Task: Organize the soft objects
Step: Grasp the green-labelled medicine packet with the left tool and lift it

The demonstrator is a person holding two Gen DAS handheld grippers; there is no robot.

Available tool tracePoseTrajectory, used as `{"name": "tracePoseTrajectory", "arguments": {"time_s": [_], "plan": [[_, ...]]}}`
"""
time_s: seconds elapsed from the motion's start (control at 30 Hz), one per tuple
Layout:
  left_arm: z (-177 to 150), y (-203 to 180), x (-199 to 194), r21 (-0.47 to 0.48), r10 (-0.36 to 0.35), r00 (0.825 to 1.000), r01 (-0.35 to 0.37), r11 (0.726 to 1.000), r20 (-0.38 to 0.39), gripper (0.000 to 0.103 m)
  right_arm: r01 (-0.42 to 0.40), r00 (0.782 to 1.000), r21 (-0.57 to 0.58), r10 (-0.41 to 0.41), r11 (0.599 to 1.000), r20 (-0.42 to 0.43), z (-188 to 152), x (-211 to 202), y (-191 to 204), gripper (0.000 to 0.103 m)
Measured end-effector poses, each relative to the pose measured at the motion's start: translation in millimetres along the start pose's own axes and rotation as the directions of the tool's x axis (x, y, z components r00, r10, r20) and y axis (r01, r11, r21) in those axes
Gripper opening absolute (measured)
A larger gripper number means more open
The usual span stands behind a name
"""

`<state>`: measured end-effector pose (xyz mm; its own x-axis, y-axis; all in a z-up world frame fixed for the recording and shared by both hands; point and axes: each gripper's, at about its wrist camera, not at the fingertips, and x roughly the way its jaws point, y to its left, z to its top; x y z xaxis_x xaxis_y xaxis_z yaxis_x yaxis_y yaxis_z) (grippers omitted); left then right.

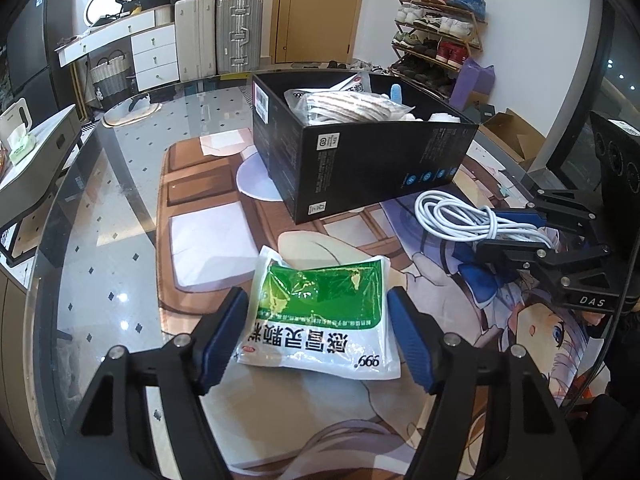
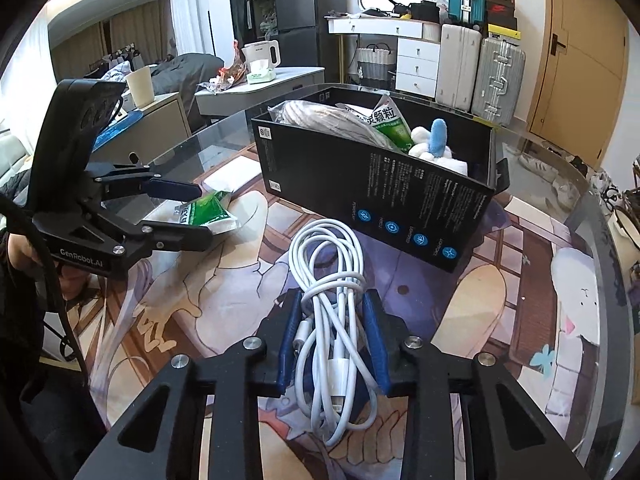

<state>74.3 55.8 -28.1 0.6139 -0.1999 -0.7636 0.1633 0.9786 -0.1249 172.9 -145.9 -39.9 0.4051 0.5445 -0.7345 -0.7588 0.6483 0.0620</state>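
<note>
Box (image 1: 360, 168) ahead part-filled; your right claw (image 2: 333, 340) grips cable (image 2: 332, 280); left claw (image 1: 318, 336) straddles sachet (image 1: 320, 312), unclamped; both remain.

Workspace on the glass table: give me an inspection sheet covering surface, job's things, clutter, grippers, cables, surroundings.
Surface: glass table under a printed mat.
Job's things: green and white pouch and coiled white cable lie on the mat; black box beyond them already holds a similar pouch, a bagged striped item and a blue and white plush.
Clutter: nothing seen on the mat beyond these.
Grippers: left gripper straddles the pouch, pads not pressing it; right gripper shut on the cable bundle.
Cables: only the white cable; dark lead trails from the left gripper.
Surroundings: suitcases, white drawers, shoe rack, side table with kettle.
</note>
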Motion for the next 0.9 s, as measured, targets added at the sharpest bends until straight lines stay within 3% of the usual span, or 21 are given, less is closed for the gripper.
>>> {"name": "tracePoseTrajectory", "arguments": {"time_s": [0.4,0.7,0.8,0.9], "plan": [[-2,-6,-3,0.007,0.001,1.000,-0.001,1.000,-0.001,0.070,0.012,0.999,0.005,-0.012,1.000,0.044,-5,-21,1,0.031],[-3,-7,10,0.025,0.042,0.998,-0.041,0.999,-0.038,0.083,0.009,0.999,0.008,-0.010,1.000,0.044,-9,-23,2,0.031],[-2,-10,13,0.048,0.063,0.997,-0.061,0.997,-0.044,0.081,0.009,0.999,0.008,-0.009,1.000,0.042,-8,-23,1,0.031],[0,-11,12,0.057,0.066,0.997,-0.064,0.996,-0.035,0.070,0.010,0.999,0.008,-0.010,1.000,0.043,-9,-23,1,0.031]]}}
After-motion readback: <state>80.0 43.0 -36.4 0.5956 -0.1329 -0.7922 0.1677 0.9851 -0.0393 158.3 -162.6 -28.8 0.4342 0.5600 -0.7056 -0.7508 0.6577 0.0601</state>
